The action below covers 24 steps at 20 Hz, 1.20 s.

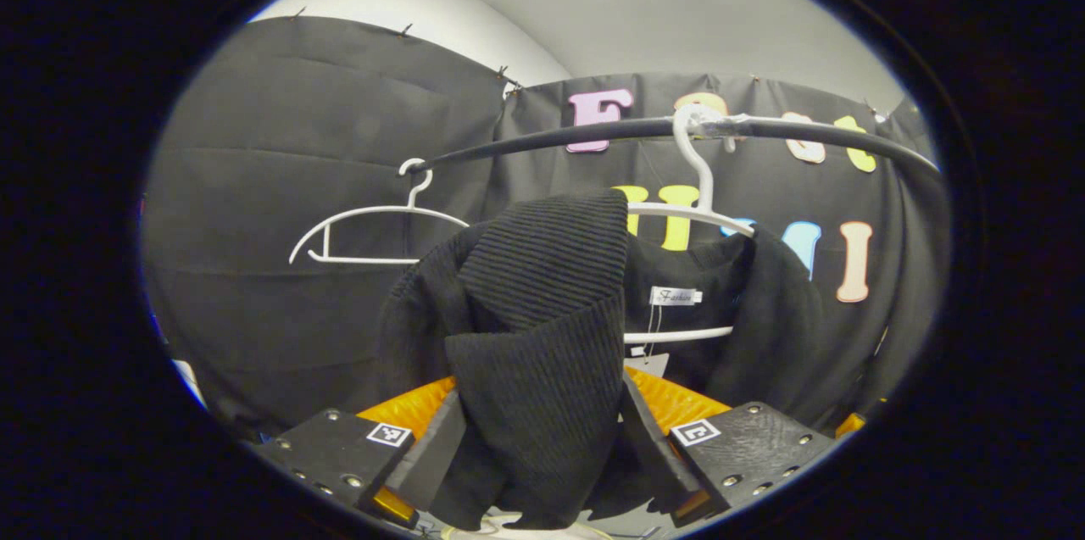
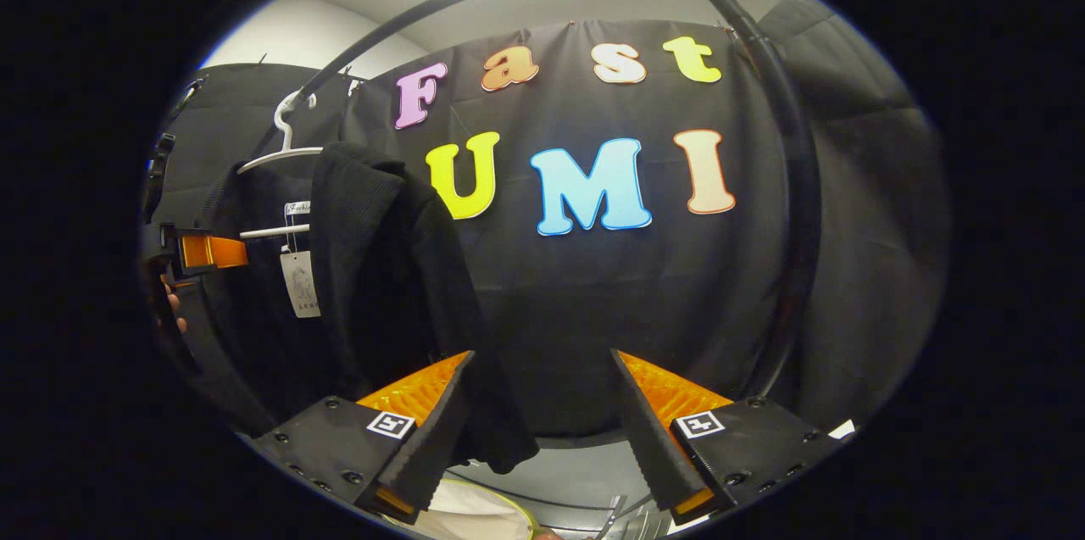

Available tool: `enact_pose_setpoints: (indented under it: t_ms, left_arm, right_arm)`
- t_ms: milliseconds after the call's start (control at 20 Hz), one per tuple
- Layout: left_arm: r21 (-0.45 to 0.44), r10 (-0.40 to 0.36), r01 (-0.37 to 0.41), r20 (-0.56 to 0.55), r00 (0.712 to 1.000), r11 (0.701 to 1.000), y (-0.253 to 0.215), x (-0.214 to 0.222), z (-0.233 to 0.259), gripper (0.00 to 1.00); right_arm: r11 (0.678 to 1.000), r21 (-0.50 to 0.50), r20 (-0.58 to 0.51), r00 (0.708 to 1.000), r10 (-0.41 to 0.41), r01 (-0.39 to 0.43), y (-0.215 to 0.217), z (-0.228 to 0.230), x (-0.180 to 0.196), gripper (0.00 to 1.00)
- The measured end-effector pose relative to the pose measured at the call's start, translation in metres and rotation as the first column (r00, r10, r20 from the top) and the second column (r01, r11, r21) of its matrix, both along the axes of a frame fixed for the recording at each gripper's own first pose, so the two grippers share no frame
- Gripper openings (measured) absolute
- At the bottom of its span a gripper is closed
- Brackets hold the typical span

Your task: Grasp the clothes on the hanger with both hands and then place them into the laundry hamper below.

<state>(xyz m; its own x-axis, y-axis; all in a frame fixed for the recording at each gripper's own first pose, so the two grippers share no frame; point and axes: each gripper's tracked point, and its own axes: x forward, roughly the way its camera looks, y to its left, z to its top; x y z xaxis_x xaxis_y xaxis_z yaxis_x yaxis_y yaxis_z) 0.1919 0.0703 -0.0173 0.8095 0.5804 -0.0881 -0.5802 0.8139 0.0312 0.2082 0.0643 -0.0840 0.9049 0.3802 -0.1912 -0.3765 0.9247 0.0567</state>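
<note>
Two tools, L tool [image 1: 542, 455] round ribbed knit garment [image 1: 542, 336], curved rail [image 1: 593, 133]

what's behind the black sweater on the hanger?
Behind the black sweater: its white hanger on the black rail, a neck label and hang tag, then the booth's black cloth wall. The hanger's left shoulder is covered by knit.

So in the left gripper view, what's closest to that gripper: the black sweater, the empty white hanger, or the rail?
1. Black sweater: draped between the left gripper fingers.
2. Empty white hanger: up on the left, behind the sweater.
3. Rail: overhead; too close to the hanger to rank firmly.
</note>
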Motion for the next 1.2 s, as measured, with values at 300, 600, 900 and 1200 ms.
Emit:
enact_pose_setpoints:
  t_ms: [300,600,900,1200]
  left_arm:
    - [0.066,0.087,-0.086,-0.011,0.996,0.994,0.02,0.006,0.005,0.79]
    - [0.106,0.088,-0.085,-0.03,0.996,0.991,0.025,0.004,0.006,0.42]
    - [-0.002,-0.062,0.062,0.008,0.998,0.998,0.012,-0.002,0.008,0.01]
    - [-0.047,-0.22,0.223,0.06,0.974,0.974,-0.004,-0.026,0.035,0.01]
  right_arm:
    - [0.995,-0.014,-0.019,0.995,0.095,-0.095,0.017,-0.017,0.003,0.96]
    - [0.98,0.004,-0.044,0.979,0.197,-0.197,0.044,-0.029,0.0,0.96]
    - [0.957,0.031,-0.049,0.956,0.29,-0.289,0.075,-0.023,-0.024,0.96]
    - [0.95,0.025,0.002,0.95,0.312,-0.312,0.114,0.011,-0.048,0.93]
